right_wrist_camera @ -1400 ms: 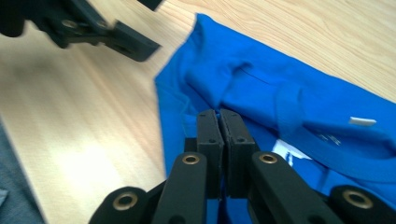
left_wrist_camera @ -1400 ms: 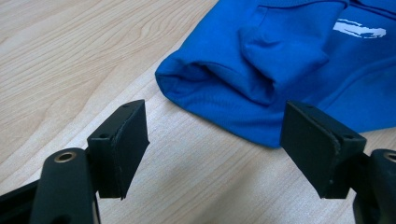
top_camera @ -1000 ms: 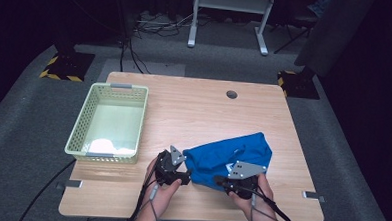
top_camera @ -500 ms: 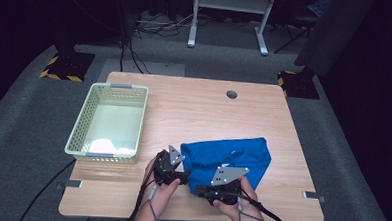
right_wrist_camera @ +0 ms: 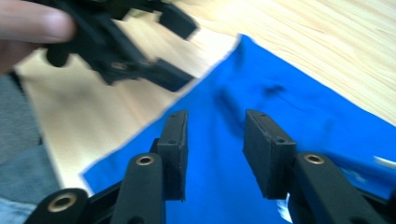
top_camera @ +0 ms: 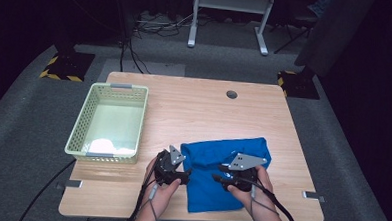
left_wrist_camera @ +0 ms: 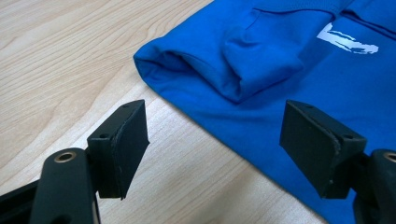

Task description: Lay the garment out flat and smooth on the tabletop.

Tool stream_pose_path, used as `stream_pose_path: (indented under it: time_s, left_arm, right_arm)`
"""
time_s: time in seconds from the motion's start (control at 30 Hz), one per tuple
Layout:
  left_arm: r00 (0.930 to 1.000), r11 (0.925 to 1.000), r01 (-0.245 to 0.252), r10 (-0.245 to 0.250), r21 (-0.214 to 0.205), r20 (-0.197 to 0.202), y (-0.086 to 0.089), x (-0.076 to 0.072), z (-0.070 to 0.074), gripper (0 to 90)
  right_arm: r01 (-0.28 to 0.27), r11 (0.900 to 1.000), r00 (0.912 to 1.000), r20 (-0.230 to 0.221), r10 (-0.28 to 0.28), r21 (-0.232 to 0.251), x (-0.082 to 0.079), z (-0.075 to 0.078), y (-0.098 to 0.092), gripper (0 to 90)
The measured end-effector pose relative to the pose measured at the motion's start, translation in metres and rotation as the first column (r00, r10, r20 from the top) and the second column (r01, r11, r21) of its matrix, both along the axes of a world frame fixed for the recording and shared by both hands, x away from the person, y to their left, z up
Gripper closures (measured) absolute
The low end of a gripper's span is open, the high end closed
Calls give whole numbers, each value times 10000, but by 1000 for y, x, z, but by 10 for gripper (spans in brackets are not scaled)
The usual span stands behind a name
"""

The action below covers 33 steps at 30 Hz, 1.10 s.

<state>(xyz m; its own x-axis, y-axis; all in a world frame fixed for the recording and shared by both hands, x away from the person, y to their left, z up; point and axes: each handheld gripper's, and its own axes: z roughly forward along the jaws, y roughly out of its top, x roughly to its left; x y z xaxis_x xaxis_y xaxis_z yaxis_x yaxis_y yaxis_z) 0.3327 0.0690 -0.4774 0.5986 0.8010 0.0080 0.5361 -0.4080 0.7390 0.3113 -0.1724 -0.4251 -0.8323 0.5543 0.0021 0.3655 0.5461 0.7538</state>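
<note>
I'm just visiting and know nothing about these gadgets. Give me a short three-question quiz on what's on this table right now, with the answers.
1. True or false: the left gripper is clamped on the blue shirt.
2. What lies in the green basket? A) something white B) a blue shirt C) a gripper
3. Fill in: the right gripper hangs over the ____ with its jaws apart.

Key:
1. False. In the left gripper view its jaws stand wide apart at the shirt's edge, with nothing between them.
2. A, at the basket's near end.
3. Shirt.
</note>
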Motion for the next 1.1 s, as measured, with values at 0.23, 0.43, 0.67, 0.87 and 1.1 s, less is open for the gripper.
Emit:
stream_pose_path:
  time_s: [0.23, 0.43, 0.67, 0.87, 1.1]
  left_arm:
    - [9996, 9998, 192, -194, -106, -195, -3, 3, -2, 233]
    - [9996, 9998, 217, -217, -19, -175, -3, 3, -2, 232]
    - [9995, 9997, 250, -250, -13, -203, -4, 3, -2, 231]
    - [9994, 9996, 269, -270, -8, -216, -4, 3, -2, 231]
    - [9999, 9999, 41, -42, -96, -110, -2, 2, 0, 219]
  right_arm:
    - [1103, 9934, 9939, 11, -1103, -308, 21, -11, -26, 625]
    - [1736, 9830, 9846, -94, -1745, -604, 33, -25, -40, 619]
    - [2240, 9696, 9733, -282, -2277, -981, 44, -44, -51, 600]
    - [2570, 9574, 9638, -378, -2639, -1318, 53, -60, -58, 626]
    - [2297, 9600, 9714, -231, -2363, -1599, 54, -61, -63, 879]
